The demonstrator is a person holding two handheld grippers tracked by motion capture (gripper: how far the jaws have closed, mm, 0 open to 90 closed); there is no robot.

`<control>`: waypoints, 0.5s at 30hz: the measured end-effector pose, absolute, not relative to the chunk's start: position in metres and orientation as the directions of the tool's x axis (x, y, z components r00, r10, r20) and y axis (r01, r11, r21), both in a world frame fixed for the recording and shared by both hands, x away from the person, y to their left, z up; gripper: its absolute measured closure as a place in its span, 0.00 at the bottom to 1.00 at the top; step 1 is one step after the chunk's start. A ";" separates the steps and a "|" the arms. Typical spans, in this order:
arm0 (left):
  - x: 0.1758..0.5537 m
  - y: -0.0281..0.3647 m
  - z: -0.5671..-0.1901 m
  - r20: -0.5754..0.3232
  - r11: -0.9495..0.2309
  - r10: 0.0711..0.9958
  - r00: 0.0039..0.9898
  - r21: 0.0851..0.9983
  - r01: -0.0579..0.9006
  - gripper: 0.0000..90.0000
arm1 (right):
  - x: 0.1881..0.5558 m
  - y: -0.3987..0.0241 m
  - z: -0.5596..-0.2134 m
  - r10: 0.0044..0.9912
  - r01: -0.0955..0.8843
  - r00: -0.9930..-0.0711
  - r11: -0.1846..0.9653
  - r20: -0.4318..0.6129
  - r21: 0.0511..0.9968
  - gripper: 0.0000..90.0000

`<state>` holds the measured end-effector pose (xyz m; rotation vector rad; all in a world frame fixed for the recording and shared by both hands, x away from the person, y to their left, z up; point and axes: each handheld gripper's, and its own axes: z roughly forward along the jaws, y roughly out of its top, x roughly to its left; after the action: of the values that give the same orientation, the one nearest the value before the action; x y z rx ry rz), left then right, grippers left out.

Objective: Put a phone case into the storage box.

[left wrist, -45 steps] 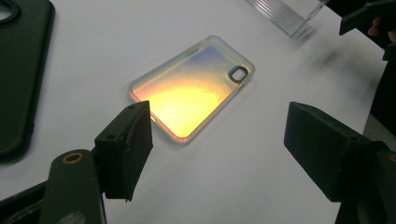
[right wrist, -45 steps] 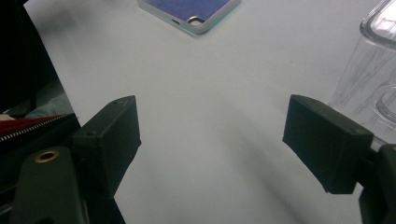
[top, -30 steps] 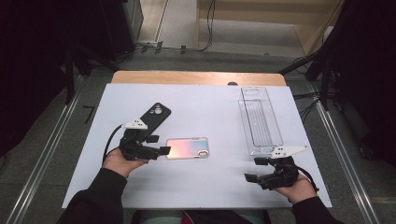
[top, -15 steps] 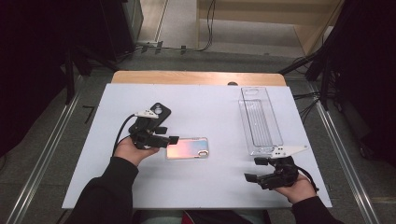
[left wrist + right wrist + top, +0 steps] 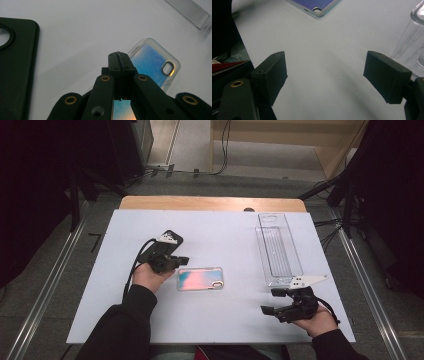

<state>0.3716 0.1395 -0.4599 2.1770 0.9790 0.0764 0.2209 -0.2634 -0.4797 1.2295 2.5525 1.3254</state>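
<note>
Count on white table (image 5: 225,320): two phone cases, one clear tray (image 5: 278,249), two grippers.

Iridescent case (image 5: 200,278) lies flat near table centre; black case (image 5: 167,245) lies up-left of it, partly under the left hand.

Left gripper (image 5: 181,261): jaws have just been closing and now meet pad to pad, nothing between them in the left gripper view; tips sit over the iridescent case's left end, contact cannot be told.

Right gripper (image 5: 272,301): jaws wide apart, holding nothing, over bare table just below the tray's near end
</note>
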 end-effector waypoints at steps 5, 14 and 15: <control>0.379 0.141 -0.470 -0.220 -0.433 0.685 0.695 0.645 0.630 1.00 | 0.220 -0.265 -0.479 0.656 0.641 -0.681 0.319 0.325 0.698 0.19; 0.384 0.140 -0.488 -0.199 -0.474 0.690 0.695 0.602 0.643 1.00 | 0.219 -0.265 -0.479 0.654 0.640 -0.682 0.319 0.326 0.700 0.19; 0.383 0.141 -0.491 -0.197 -0.482 0.692 0.694 0.589 0.648 1.00 | 0.219 -0.265 -0.479 0.655 0.639 -0.682 0.318 0.325 0.701 0.19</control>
<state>0.3833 0.1414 -0.4912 2.2531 1.0206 0.0882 0.2193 -0.2654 -0.4786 1.2446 2.5340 1.3331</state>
